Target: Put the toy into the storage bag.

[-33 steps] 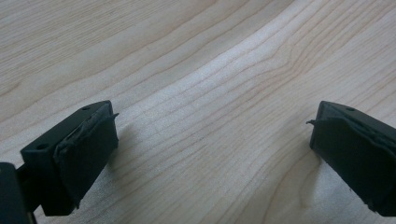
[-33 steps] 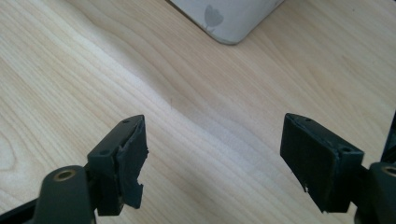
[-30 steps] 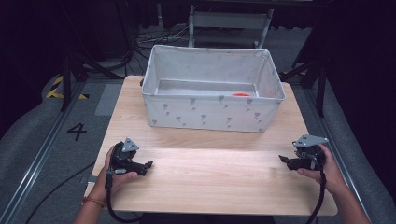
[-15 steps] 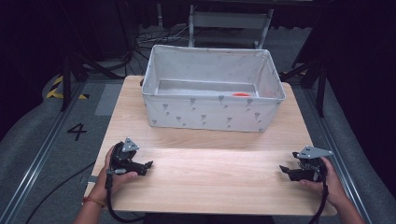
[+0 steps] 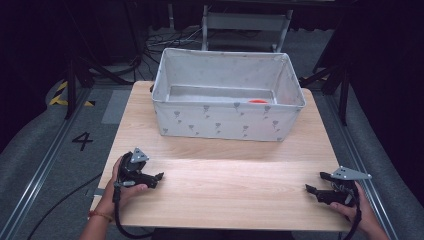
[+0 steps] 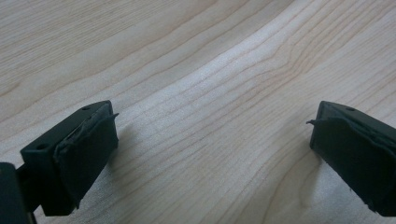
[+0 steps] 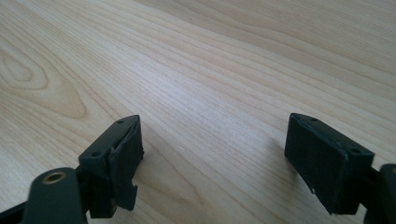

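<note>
My left gripper [image 5: 156, 180] rests low over the wooden table [image 5: 230, 165] near its front left. A hand holds it, and its jaws point right. In the left gripper view the left gripper [image 6: 212, 126] stands open with only bare wood grain between its pads. My right gripper [image 5: 315, 181] sits at the front right, held by the other hand, with its jaws pointing left. In the right gripper view the right gripper [image 7: 215, 128] is open just above the wood and holds nothing.
A grey-white fabric bin [image 5: 225, 122] with a small printed pattern stands on the far half of the table. An orange object [image 5: 258, 101] lies inside it at the right. Dark floor, cables and a metal frame [image 5: 245, 22] lie beyond.
My right gripper has moved toward the near edge of the table and sunk lower. The left gripper has kept still.
</note>
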`<state>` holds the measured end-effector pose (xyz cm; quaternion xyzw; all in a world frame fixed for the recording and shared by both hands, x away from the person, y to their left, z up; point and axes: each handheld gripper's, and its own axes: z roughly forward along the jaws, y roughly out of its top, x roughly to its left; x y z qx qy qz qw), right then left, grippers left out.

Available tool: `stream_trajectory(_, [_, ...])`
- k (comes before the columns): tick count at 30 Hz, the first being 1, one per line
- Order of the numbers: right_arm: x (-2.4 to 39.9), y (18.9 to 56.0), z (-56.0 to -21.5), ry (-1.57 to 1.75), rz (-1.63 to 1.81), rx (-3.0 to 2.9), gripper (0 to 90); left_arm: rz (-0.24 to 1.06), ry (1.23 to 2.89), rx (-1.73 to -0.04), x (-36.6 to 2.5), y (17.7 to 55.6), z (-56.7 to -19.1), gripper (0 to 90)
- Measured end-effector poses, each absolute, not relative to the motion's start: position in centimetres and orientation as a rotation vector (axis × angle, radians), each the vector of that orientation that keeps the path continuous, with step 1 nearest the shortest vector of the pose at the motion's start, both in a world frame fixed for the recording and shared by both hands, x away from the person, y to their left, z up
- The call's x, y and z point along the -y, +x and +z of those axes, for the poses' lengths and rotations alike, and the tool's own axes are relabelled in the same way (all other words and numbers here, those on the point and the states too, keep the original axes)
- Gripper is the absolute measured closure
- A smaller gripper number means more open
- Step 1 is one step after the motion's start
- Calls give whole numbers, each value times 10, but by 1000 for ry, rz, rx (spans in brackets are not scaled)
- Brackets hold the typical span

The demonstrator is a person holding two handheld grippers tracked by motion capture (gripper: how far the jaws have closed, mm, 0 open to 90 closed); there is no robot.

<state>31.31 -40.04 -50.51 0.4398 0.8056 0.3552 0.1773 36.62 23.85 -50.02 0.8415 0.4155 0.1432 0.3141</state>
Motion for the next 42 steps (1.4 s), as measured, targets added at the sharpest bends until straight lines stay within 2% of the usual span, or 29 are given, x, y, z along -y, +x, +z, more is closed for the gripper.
stream_trajectory(42, [400, 313, -506, 1267, 984, -2265, 148, 378, 2219, -1103, -238, 366, -500, 5])
